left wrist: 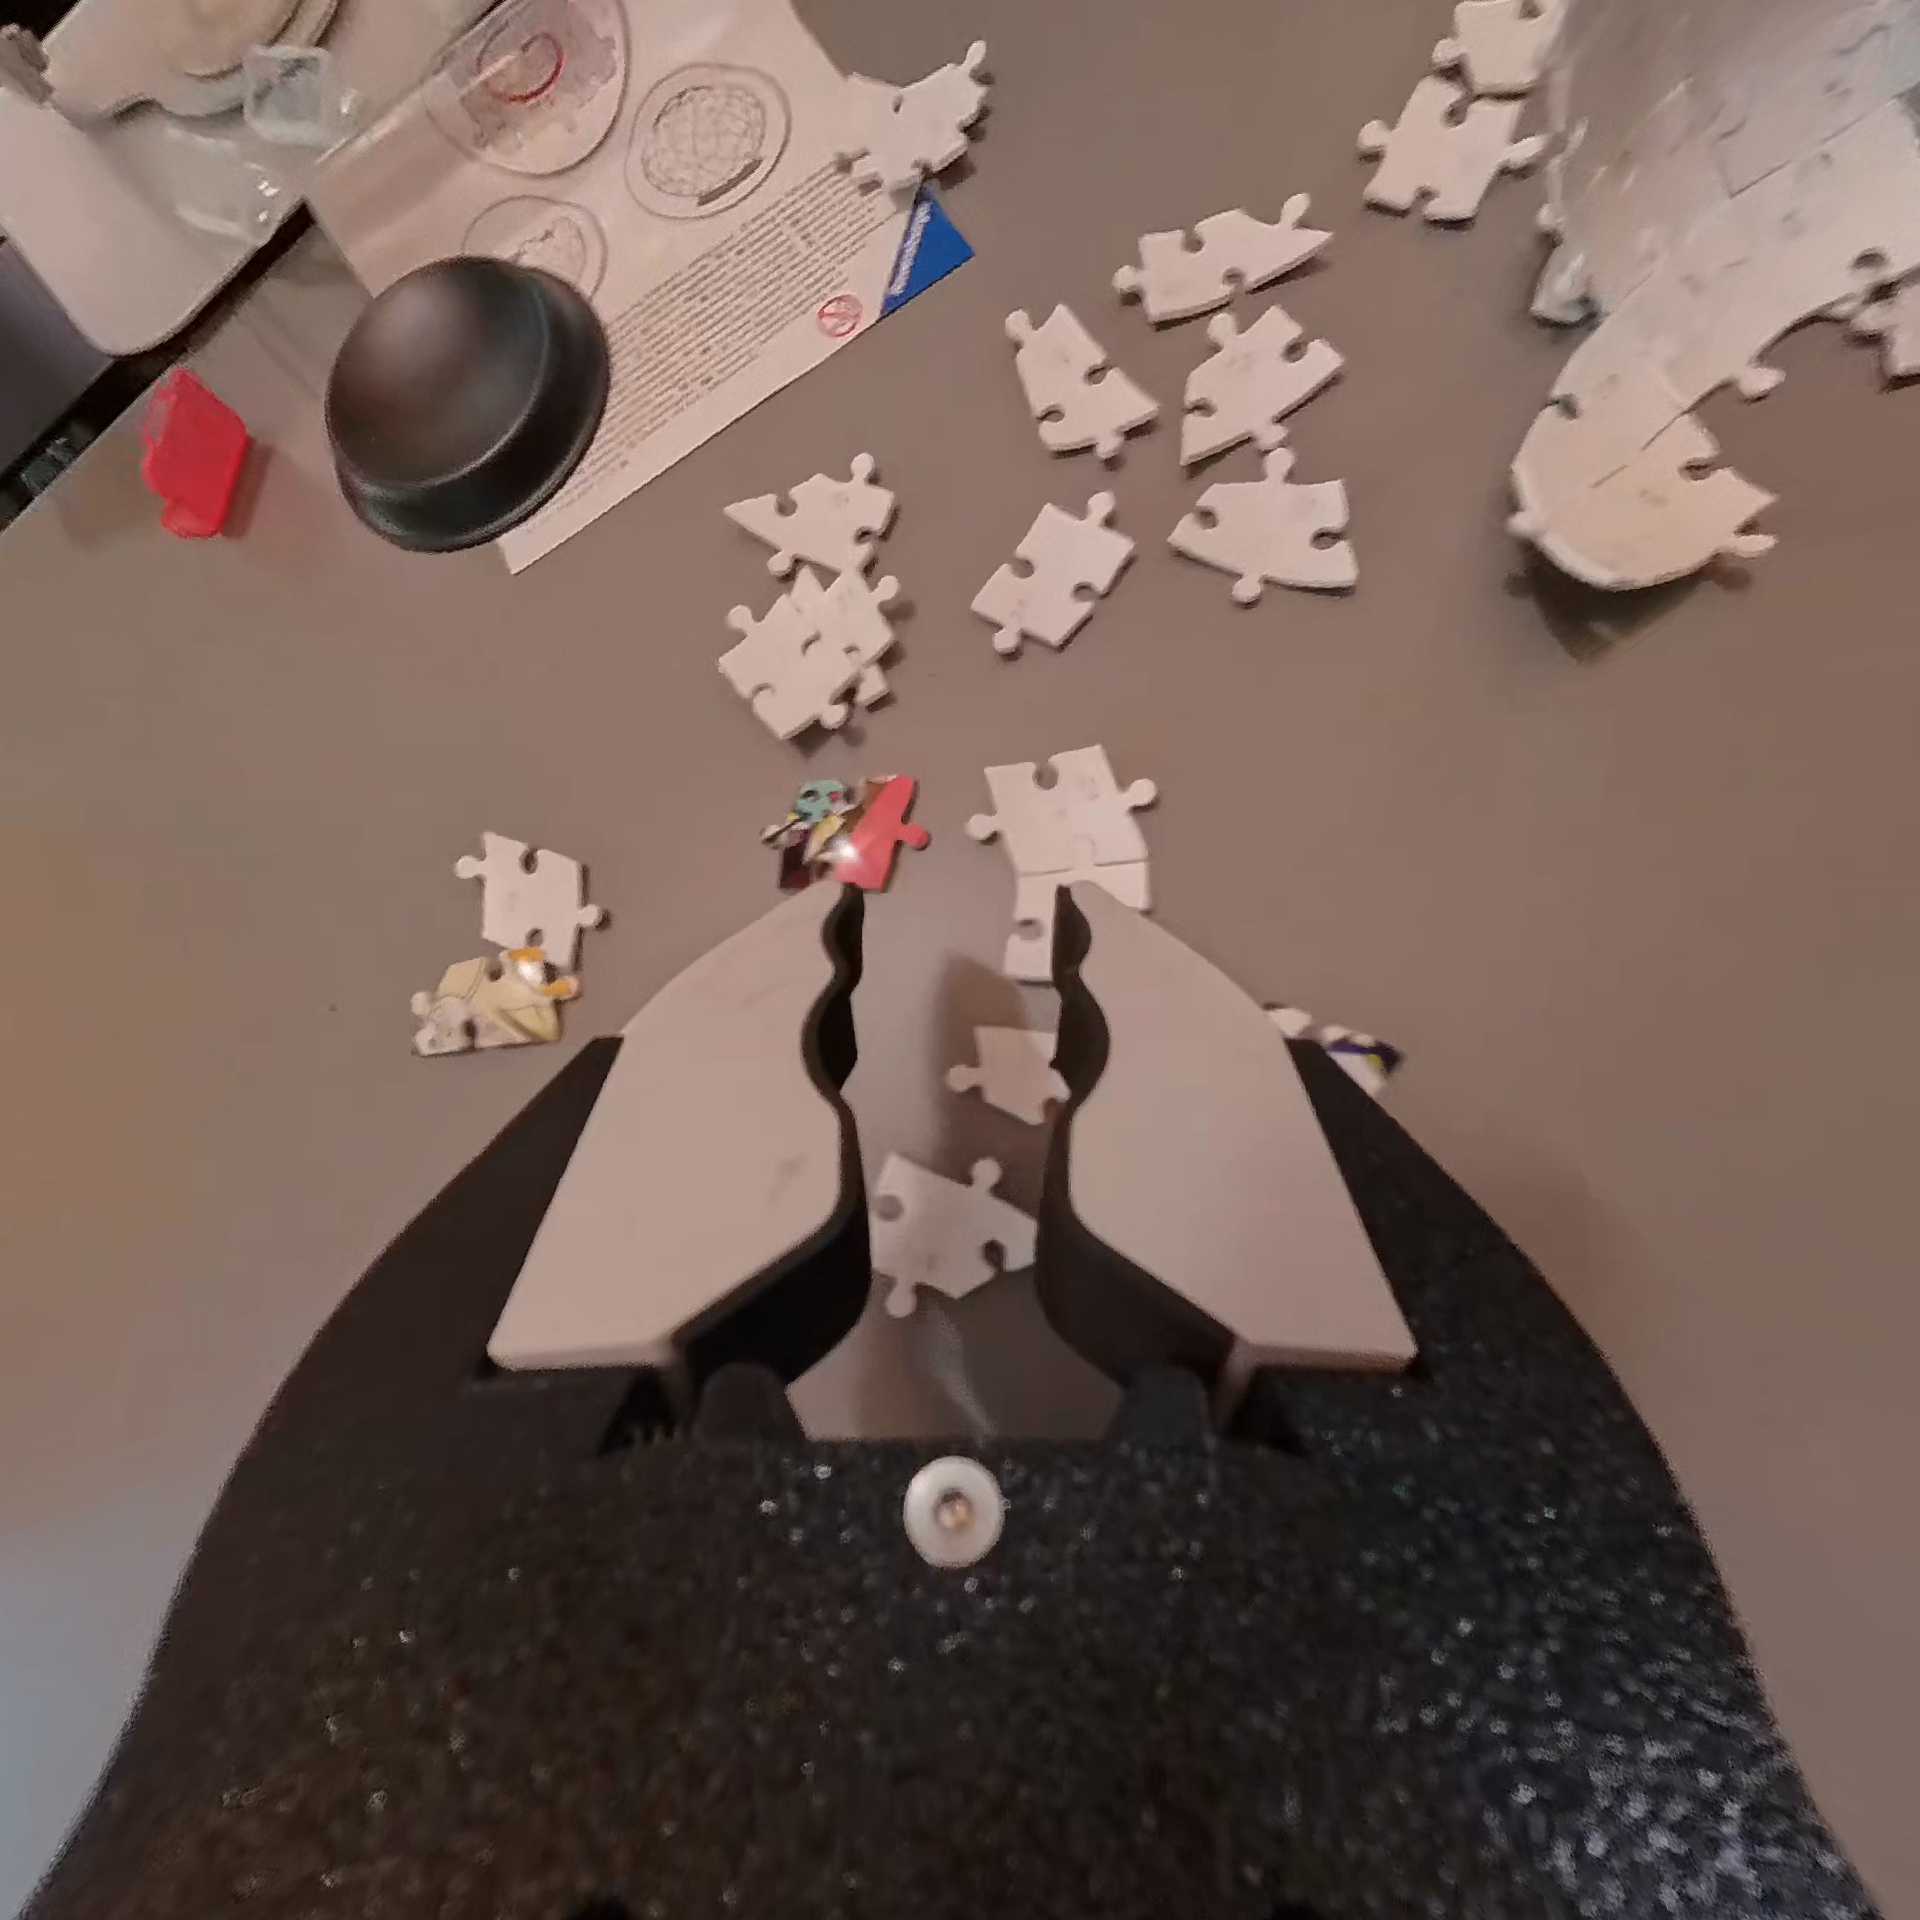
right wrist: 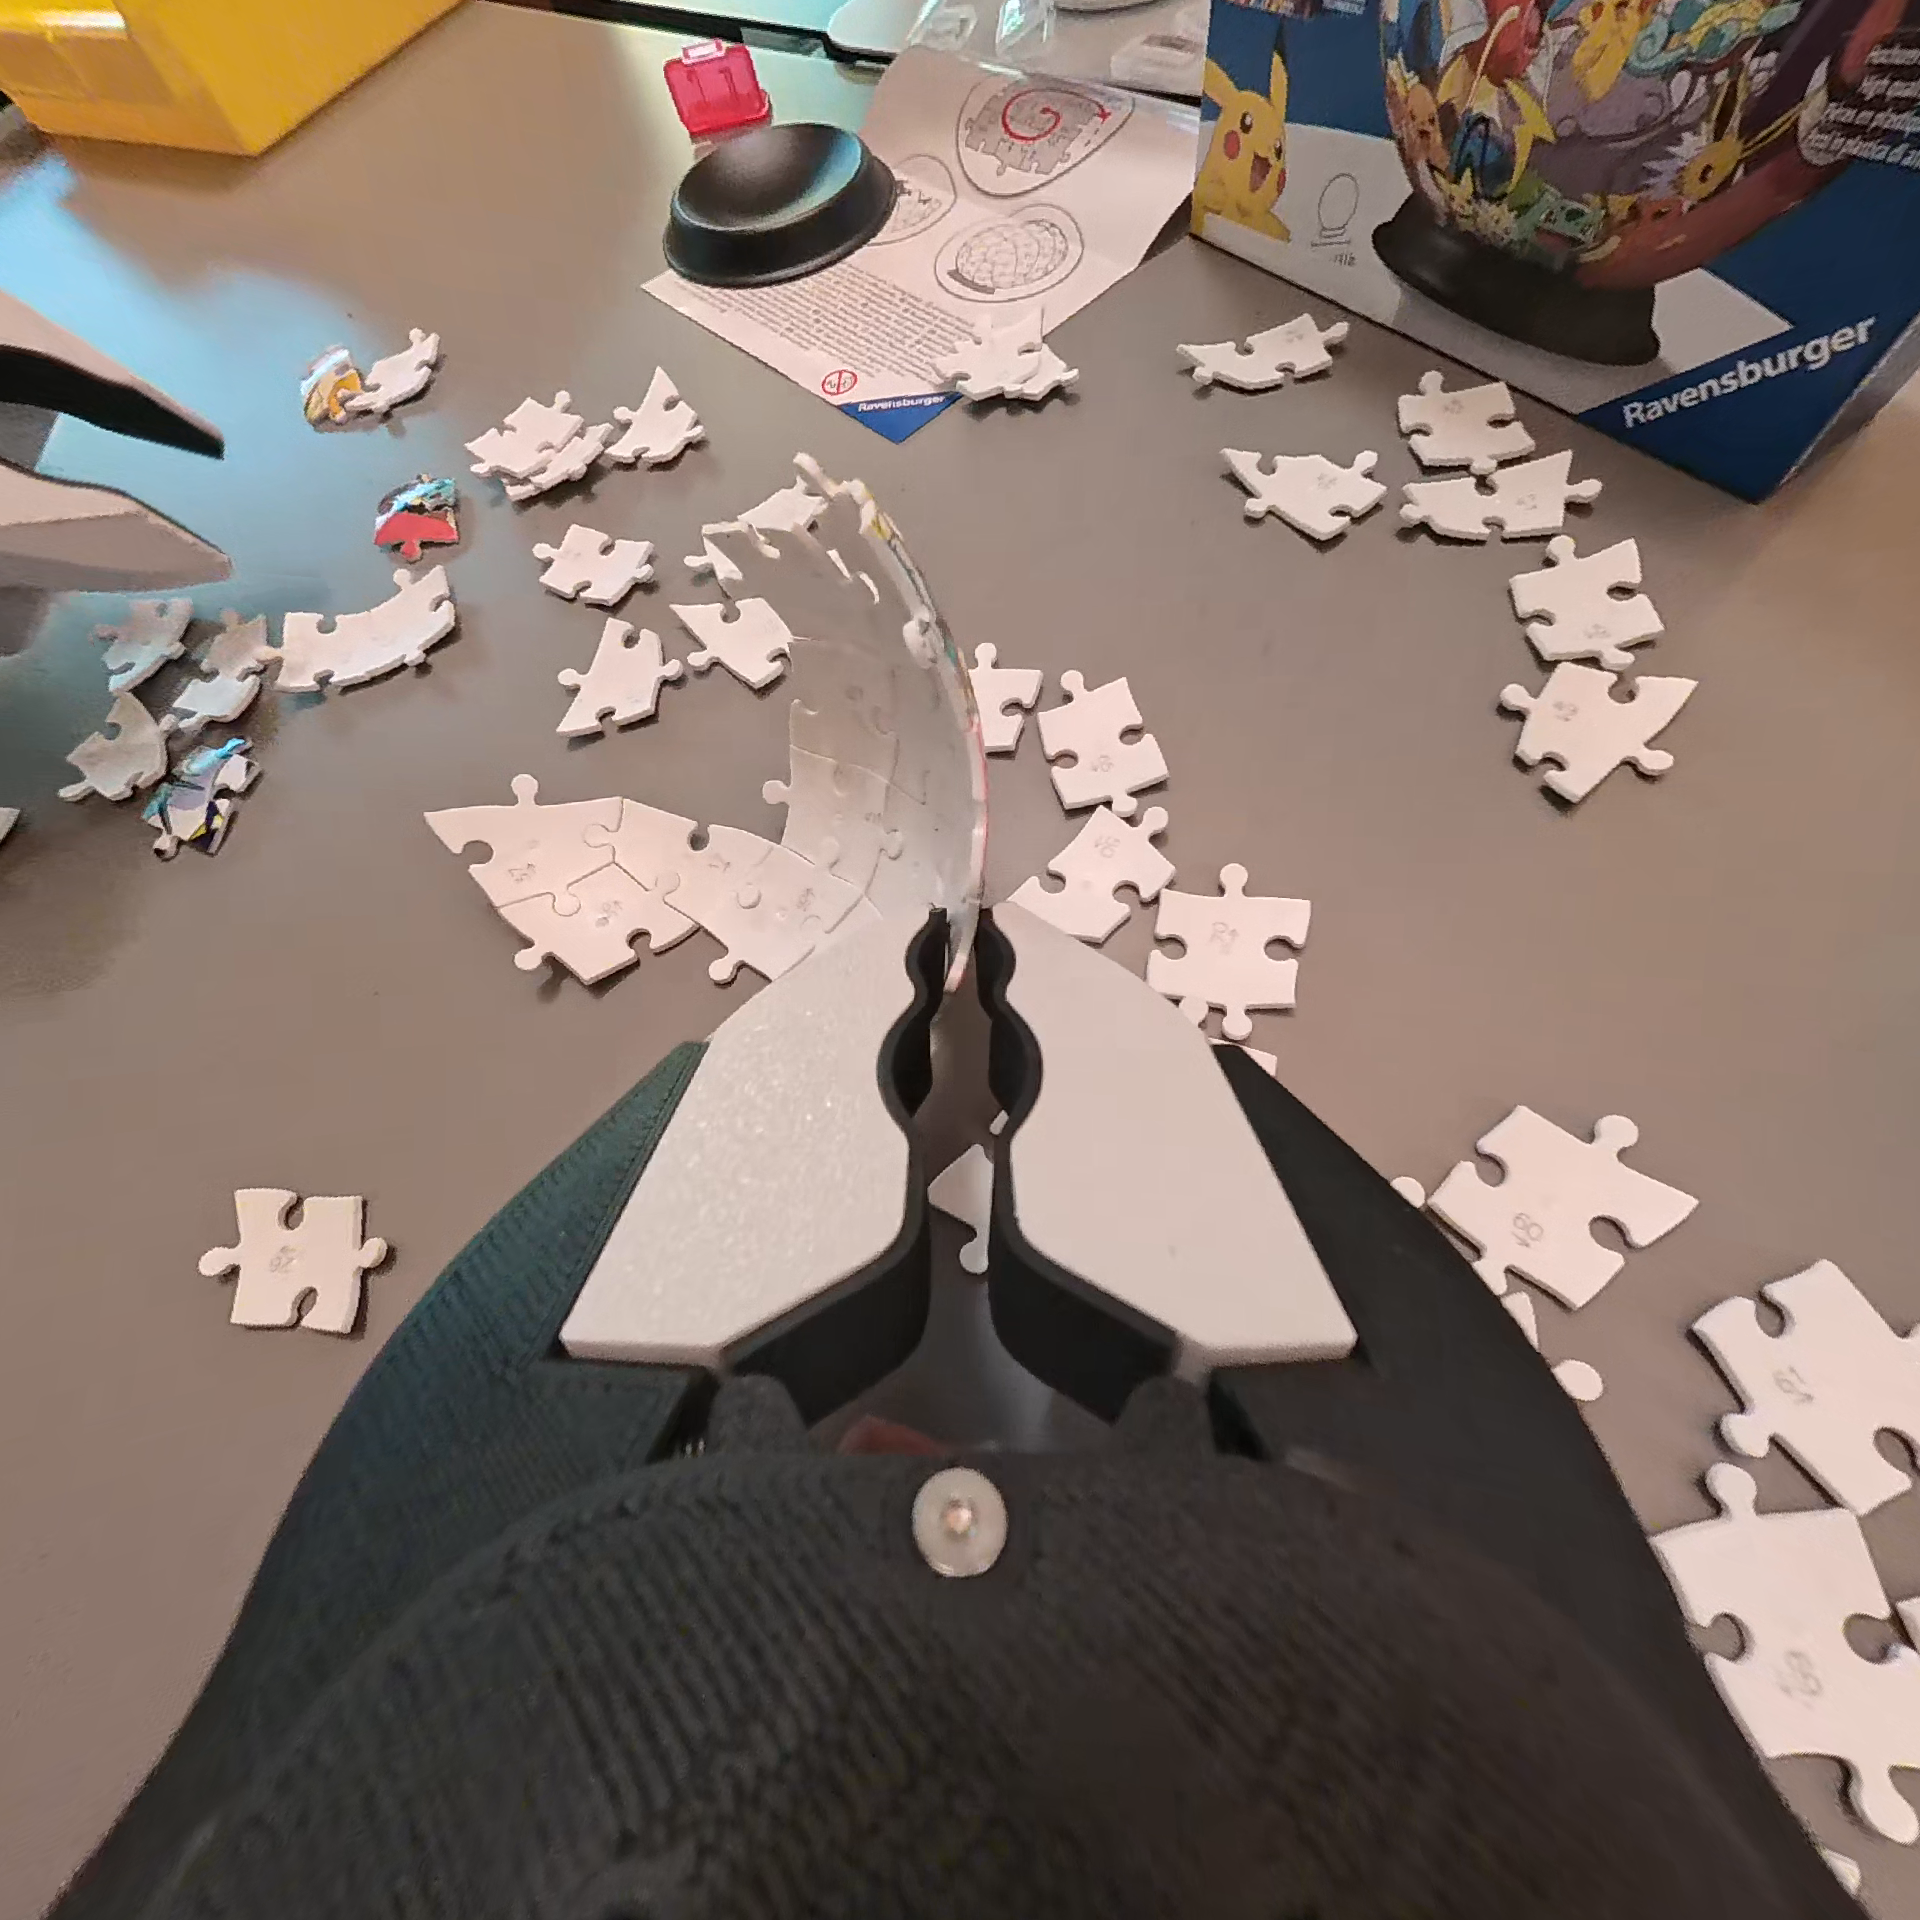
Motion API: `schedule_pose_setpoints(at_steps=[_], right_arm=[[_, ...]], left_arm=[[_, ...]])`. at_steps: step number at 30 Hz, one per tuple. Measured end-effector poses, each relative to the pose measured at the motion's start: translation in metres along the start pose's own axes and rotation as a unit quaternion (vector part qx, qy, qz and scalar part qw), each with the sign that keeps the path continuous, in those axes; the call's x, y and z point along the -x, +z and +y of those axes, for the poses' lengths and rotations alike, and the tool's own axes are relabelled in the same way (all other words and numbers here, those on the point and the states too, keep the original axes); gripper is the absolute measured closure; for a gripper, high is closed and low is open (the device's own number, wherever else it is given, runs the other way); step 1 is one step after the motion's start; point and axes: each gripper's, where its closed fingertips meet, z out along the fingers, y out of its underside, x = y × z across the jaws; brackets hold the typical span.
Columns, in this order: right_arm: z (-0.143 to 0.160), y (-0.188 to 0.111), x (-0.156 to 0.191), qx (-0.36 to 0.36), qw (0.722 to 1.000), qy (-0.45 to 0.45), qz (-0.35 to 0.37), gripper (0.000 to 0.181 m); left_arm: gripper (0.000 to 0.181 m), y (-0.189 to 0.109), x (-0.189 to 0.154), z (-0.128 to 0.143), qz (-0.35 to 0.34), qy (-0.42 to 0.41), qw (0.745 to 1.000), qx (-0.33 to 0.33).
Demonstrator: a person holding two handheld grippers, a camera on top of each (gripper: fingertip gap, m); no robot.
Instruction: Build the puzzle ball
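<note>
1. The partly built ball shell (right wrist: 883, 727), a curved sheet of joined white-backed pieces, stands on edge near the middle of the grey table (right wrist: 1351, 935), its printed face turned away and only a coloured rim showing
2. The right gripper (right wrist: 966, 920) has its jaws clenched on the near edge of that shell; a flat arm of joined pieces (right wrist: 623, 873) spreads from the shell's base out to the left on the table
3. Loose pieces (right wrist: 1101, 743) lie white side up all around the shell, some just beside it, others well apart toward the edges
4. The left gripper (left wrist: 961, 899) hangs over the table with its jaws released and holding nothing; a small white piece (left wrist: 1003, 1070) and another (left wrist: 945, 1226) lie on the table in the gap between its fingers
5. Just ahead of its left fingertip lies a piece showing its coloured face (left wrist: 847, 831); a joined cluster of white pieces (left wrist: 1070, 831) lies by the right fingertip
6. Farther back a black stand (right wrist: 779, 208) rests on an instruction sheet (right wrist: 935, 291), with a red object (right wrist: 717, 83) behind it
7. The puzzle box (right wrist: 1558, 208) stands at the far right, a yellow box (right wrist: 208, 62) at the far left
</note>
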Motion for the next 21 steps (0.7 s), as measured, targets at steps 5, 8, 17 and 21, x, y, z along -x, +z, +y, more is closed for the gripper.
schedule_pose_setpoints(at_steps=[5, 8, 17, 21], right_arm=[[-0.001, 0.000, 0.001, -0.002, 1.000, 0.003, -0.004, 0.176], [0.001, 0.000, 0.004, 0.003, 1.000, 0.012, -0.014, 0.176], [0.002, 0.005, 0.013, 0.010, 0.999, 0.022, -0.025, 0.176], [0.010, 0.006, 0.019, 0.039, 0.998, 0.017, -0.041, 0.174]], left_arm=[[0.146, 0.004, -0.038, -0.009, 0.050, 0.005, 0.999, -0.010], [0.145, 0.010, -0.047, -0.005, 0.050, 0.011, 0.999, 0.005], [0.145, -0.002, -0.021, 0.015, -0.020, -0.009, 1.000, 0.023], [0.146, -0.019, 0.003, 0.028, -0.046, -0.072, 0.996, 0.010]])
